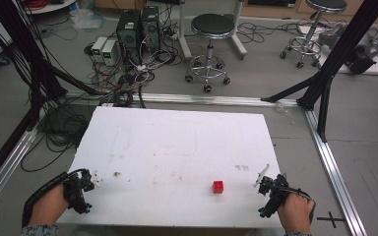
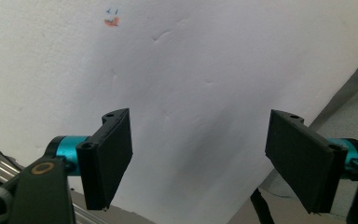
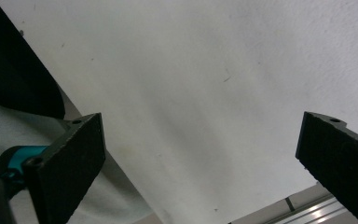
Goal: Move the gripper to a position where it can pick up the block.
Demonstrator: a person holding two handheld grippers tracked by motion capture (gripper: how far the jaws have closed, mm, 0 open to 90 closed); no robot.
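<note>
Left gripper view is showing the left gripper (image 2: 198, 161) with its two black jaws standing wide apart over bare white foam board (image 2: 205, 65), nothing lying between them. Likewise the right gripper (image 3: 200, 165) is holding its jaws spread wide over the board. From the high view, a small red cube (image 1: 218, 187) is sitting near the front edge, nearer the right gripper (image 1: 265, 186) but apart from it, and well apart from the left gripper (image 1: 89, 181).
</note>
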